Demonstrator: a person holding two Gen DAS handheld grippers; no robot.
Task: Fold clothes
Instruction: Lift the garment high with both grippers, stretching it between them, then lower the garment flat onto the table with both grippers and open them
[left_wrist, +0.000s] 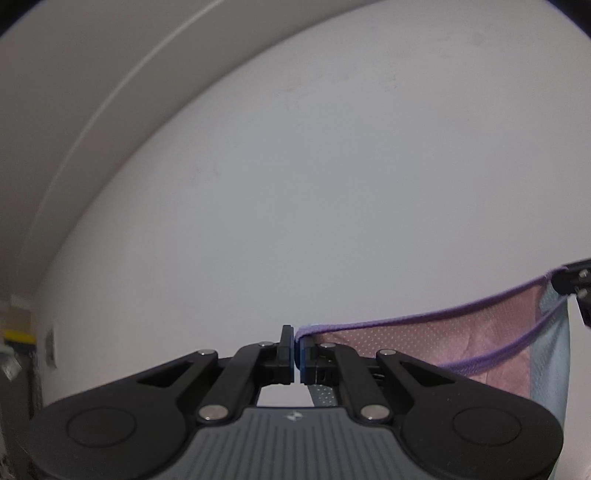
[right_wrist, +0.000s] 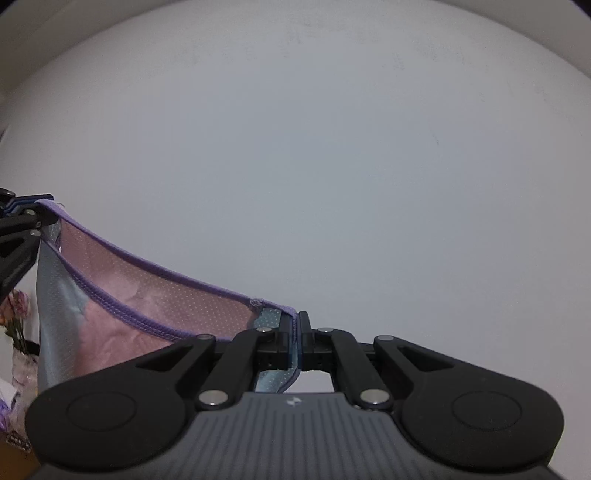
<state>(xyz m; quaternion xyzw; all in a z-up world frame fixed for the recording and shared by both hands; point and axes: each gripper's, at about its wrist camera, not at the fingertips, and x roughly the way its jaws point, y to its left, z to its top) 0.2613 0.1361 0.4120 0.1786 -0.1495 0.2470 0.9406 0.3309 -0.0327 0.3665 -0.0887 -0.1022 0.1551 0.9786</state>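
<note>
A pink and light-blue mesh garment (left_wrist: 461, 347) with a purple trimmed edge hangs in the air, stretched between both grippers. My left gripper (left_wrist: 296, 343) is shut on one end of the purple edge. My right gripper (right_wrist: 296, 325) is shut on the other end of the same garment (right_wrist: 140, 302). The right gripper's fingers (left_wrist: 576, 288) show at the right edge of the left wrist view, and the left gripper's fingers (right_wrist: 22, 218) at the left edge of the right wrist view. Both grippers point slightly upward at a white wall. The garment's lower part is hidden below the gripper bodies.
A plain white wall (left_wrist: 332, 166) fills both views, with a ceiling moulding (left_wrist: 110, 92) at the upper left. A vase of pink flowers (right_wrist: 18, 332) stands at the far left of the right wrist view. A yellow object (left_wrist: 16, 336) sits at the left edge.
</note>
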